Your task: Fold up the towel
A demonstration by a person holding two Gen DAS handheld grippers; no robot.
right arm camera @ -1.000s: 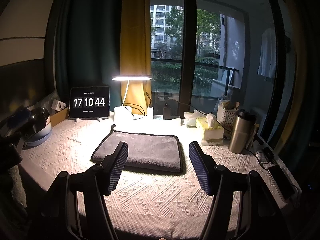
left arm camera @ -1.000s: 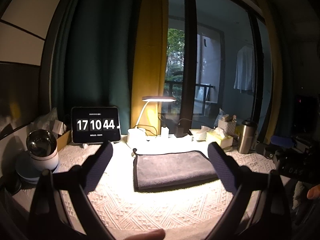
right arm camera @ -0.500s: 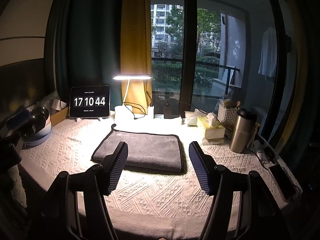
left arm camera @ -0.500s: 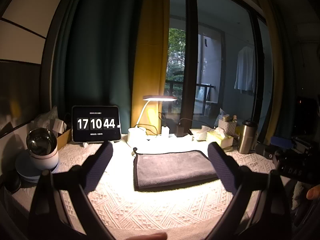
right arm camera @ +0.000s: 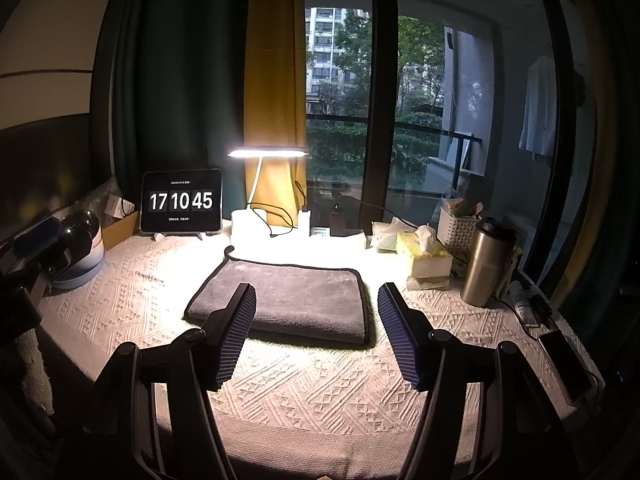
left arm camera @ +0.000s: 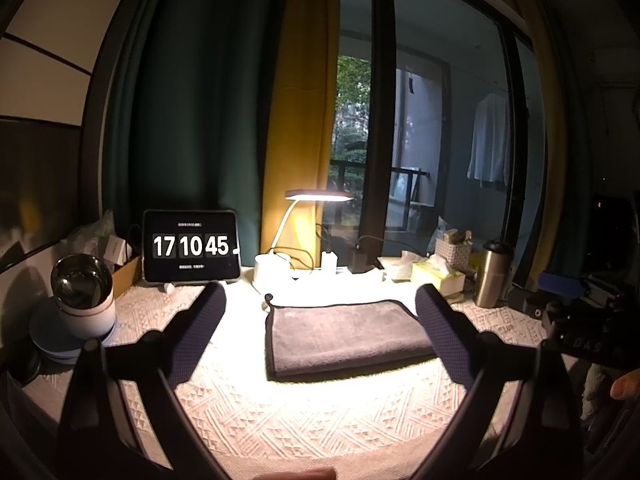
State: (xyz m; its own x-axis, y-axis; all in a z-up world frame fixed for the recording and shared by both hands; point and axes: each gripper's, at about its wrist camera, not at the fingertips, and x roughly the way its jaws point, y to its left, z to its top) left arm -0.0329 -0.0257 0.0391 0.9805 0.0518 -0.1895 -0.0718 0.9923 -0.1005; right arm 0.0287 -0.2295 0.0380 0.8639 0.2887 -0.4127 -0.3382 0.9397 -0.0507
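Observation:
A grey towel [left arm camera: 344, 334] with a dark edge lies folded flat on the cream patterned tablecloth [left arm camera: 280, 412], under the lamp. It also shows in the right wrist view [right arm camera: 298, 300]. My left gripper [left arm camera: 320, 312] is open and empty, held above the table short of the towel. My right gripper [right arm camera: 316, 304] is open and empty, its fingertips framing the towel's near edge from above. Neither touches the towel.
A tablet clock [left arm camera: 191, 246] and a lit desk lamp [left arm camera: 316, 200] stand behind the towel. A steel cup on blue plates [left arm camera: 82, 304] is at the left. A tissue box [right arm camera: 426, 254], basket [right arm camera: 458, 230], steel tumbler [right arm camera: 486, 264] and phone [right arm camera: 564, 364] are at the right.
The clock has ticked from 17:10:44 to 17:10:45. Both grippers stay open and nearly still; the towel has not moved.

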